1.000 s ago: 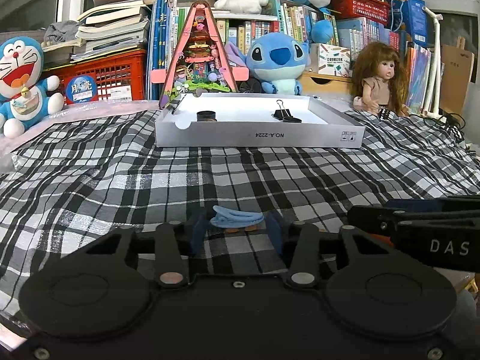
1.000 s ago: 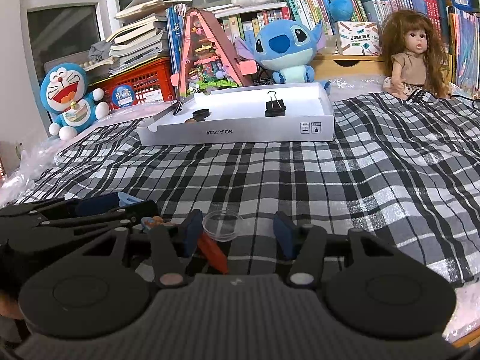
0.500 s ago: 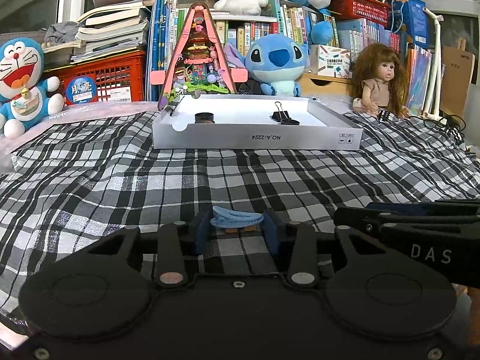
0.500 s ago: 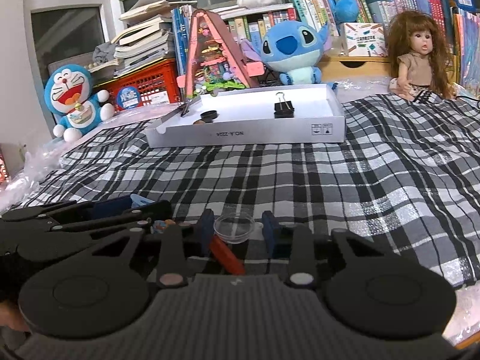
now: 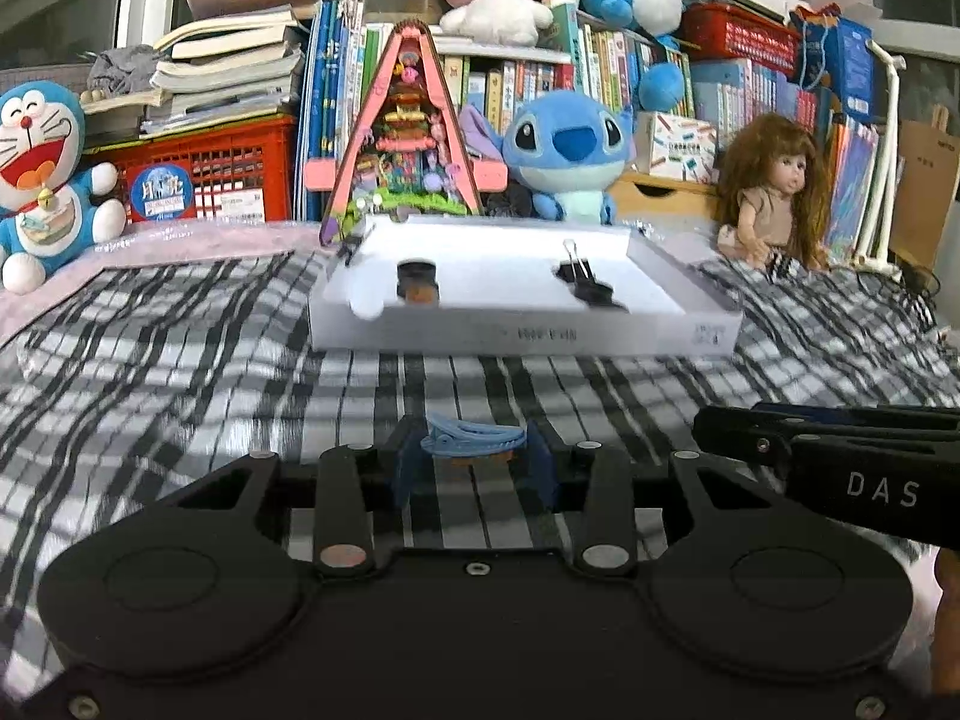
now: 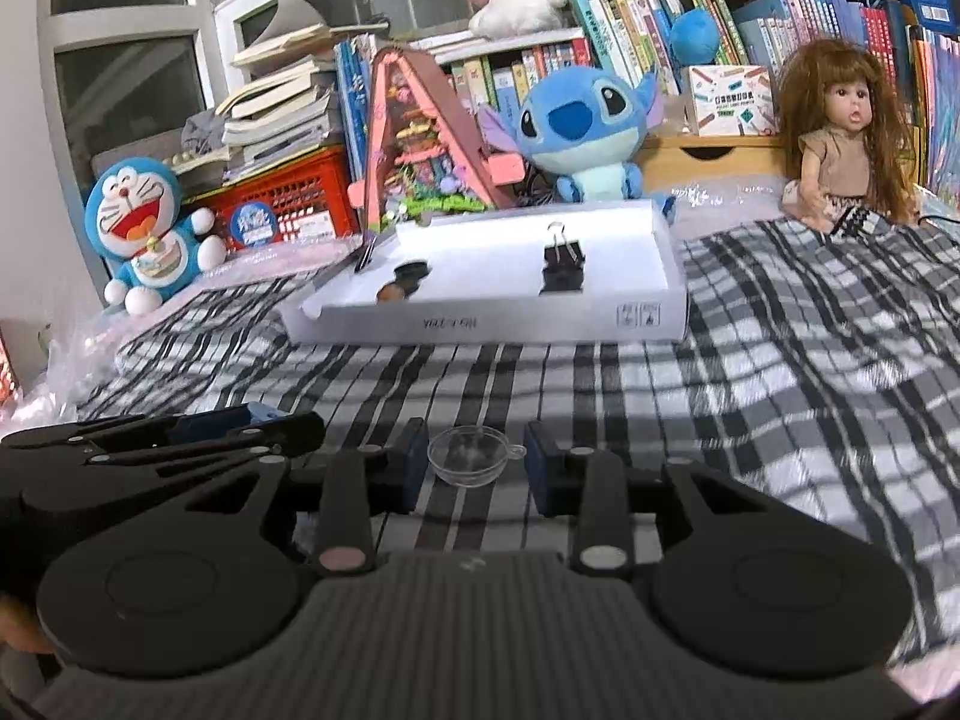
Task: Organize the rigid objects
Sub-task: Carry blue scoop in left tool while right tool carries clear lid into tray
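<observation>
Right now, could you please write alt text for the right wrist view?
A small clear cup sits between the right gripper jaws, above a black-and-white plaid cloth. Beyond lies a white tray holding a black binder clip, with plush toys behind.
</observation>
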`<act>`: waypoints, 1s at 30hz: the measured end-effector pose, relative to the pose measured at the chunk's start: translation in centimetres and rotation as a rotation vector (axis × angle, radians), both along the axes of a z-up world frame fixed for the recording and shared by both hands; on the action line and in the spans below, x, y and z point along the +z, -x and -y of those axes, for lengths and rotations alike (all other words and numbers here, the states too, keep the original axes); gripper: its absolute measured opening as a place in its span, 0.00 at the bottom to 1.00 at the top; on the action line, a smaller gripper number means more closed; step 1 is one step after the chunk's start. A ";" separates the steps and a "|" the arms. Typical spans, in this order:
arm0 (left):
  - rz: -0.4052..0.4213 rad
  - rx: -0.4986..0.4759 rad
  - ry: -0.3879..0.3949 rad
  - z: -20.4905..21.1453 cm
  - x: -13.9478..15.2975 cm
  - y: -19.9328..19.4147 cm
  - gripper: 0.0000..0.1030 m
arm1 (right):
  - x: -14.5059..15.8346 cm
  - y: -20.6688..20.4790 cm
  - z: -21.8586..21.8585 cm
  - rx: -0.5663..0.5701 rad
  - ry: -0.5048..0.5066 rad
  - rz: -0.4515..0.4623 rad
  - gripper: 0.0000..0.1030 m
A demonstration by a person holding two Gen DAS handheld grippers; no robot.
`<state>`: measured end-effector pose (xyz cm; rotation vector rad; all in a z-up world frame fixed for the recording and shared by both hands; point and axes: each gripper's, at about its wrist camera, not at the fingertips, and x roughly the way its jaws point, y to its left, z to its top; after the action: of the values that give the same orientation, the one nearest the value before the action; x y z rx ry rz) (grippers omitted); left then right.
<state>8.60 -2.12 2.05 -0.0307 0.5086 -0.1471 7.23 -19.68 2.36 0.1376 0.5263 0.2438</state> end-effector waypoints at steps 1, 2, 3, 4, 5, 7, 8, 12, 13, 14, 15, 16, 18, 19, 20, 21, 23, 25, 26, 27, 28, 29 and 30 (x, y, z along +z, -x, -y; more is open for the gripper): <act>0.005 0.001 0.000 0.0 0.4 -0.4 0.35 | 0.3 -0.4 0.2 -0.005 -0.005 -0.001 0.38; 0.011 0.002 -0.001 -0.1 0.8 -0.8 0.35 | 0.5 -0.9 0.5 -0.009 -0.012 -0.003 0.38; 0.017 0.002 -0.003 -0.1 1.2 -1.2 0.35 | 0.8 -1.4 0.8 -0.016 -0.022 -0.006 0.38; 0.022 0.004 -0.005 -0.1 1.5 -1.6 0.35 | 1.0 -1.8 1.1 -0.022 -0.029 -0.007 0.38; 0.025 0.006 -0.004 -0.2 1.8 -2.1 0.35 | 1.3 -2.3 1.3 -0.028 -0.036 -0.010 0.38; 0.027 0.005 0.009 -0.4 2.5 -3.1 0.35 | 1.9 -3.4 2.0 -0.040 -0.055 -0.017 0.38; 0.026 0.005 0.017 -0.4 2.7 -3.6 0.35 | 2.1 -3.9 2.2 -0.045 -0.061 -0.019 0.38; 0.017 -0.002 0.027 -0.5 3.6 -5.9 0.35 | 3.3 -6.0 3.0 -0.061 -0.076 -0.022 0.38; 0.014 -0.005 0.029 -0.5 3.8 -6.5 0.35 | 3.5 -6.4 3.0 -0.064 -0.076 -0.021 0.38; 0.011 -0.007 0.032 -0.4 4.0 -7.1 0.35 | 3.8 -7.0 3.0 -0.066 -0.073 -0.020 0.38; 0.008 -0.009 0.033 -0.4 4.2 -7.7 0.35 | 4.0 -7.4 3.0 -0.067 -0.067 -0.019 0.38; 0.005 -0.009 0.033 -0.3 4.3 -8.2 0.35 | 4.2 -7.9 3.0 -0.069 -0.061 -0.016 0.38; 0.001 -0.008 0.036 -0.2 4.6 -9.4 0.35 | 4.6 -8.8 2.8 -0.070 -0.047 -0.013 0.38; -0.004 -0.007 0.040 -0.2 4.7 -9.9 0.35 | 4.7 -9.2 2.7 -0.069 -0.043 -0.014 0.38; -0.010 -0.004 0.048 -0.3 4.7 -10.6 0.35 | 4.8 -9.6 2.6 -0.067 -0.039 -0.015 0.38; -0.017 -0.005 0.055 -0.3 4.8 -11.2 0.35 | 4.9 -10.0 2.5 -0.067 -0.037 -0.016 0.38; -0.038 -0.004 0.078 -0.5 4.9 -12.5 0.35 | 5.1 -11.0 2.5 -0.066 -0.046 -0.026 0.38; -0.062 0.001 0.102 -0.8 4.9 -13.9 0.35 | 5.2 -12.2 2.5 -0.068 -0.064 -0.049 0.38; -0.076 0.001 0.115 -1.0 5.0 -14.7 0.35 | 5.3 -12.8 2.6 -0.071 -0.071 -0.061 0.38; -0.092 -0.005 0.127 -1.2 5.0 -15.5 0.35 | 5.3 -13.4 2.6 -0.072 -0.076 -0.072 0.38; -0.104 -0.005 0.145 -1.4 5.2 -16.4 0.35 | 5.4 -14.1 2.7 -0.075 -0.082 -0.083 0.38; -0.115 -0.009 0.159 -1.6 5.2 -17.3 0.35 | 5.4 -14.8 2.7 -0.081 -0.085 -0.092 0.38; -0.126 -0.016 0.177 -1.8 5.3 -18.1 0.35 | 5.5 -15.6 2.7 -0.091 -0.084 -0.098 0.38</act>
<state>26.75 -0.35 7.34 -0.2101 0.6201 -0.2060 22.82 -22.37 7.84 0.2552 0.6056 0.1706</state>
